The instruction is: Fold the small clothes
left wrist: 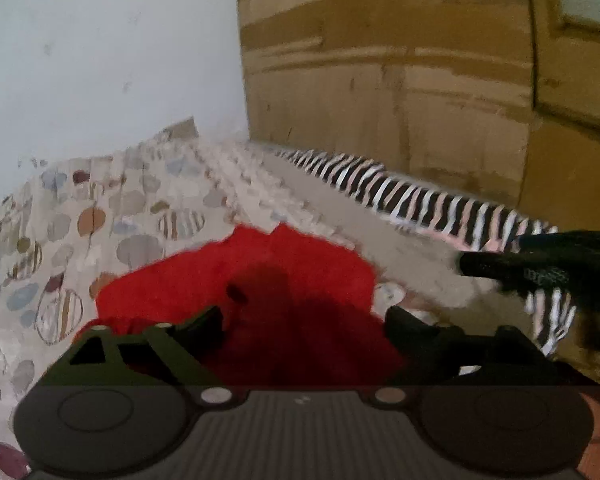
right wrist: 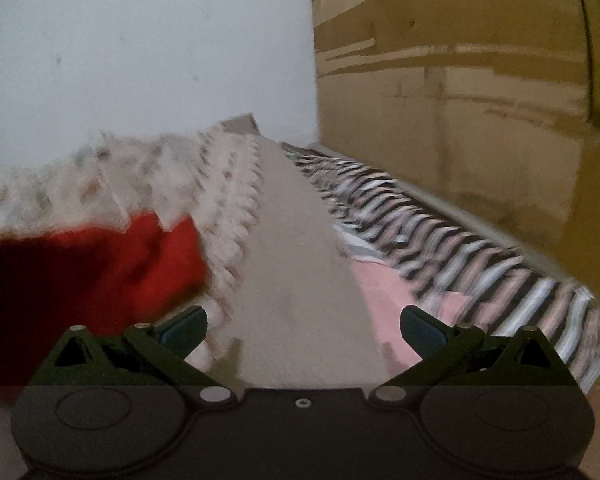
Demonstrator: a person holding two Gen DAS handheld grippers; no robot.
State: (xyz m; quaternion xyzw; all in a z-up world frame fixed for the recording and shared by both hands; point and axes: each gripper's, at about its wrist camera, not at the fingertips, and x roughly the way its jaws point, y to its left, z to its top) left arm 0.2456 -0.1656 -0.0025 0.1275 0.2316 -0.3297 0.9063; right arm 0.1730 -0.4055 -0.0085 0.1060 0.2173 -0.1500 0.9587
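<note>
A small red garment lies crumpled on the patterned bed cover. My left gripper is open right above the garment's near part, fingers spread on either side of it. In the right wrist view the red garment is at the left, blurred. My right gripper is open and empty over the plain beige strip of the cover, to the right of the garment. A black gloved hand with the other gripper shows at the right of the left wrist view.
A black-and-white striped cloth with a pink piece lies along the right edge of the bed. A wooden wardrobe stands behind it. A white wall is at the back left.
</note>
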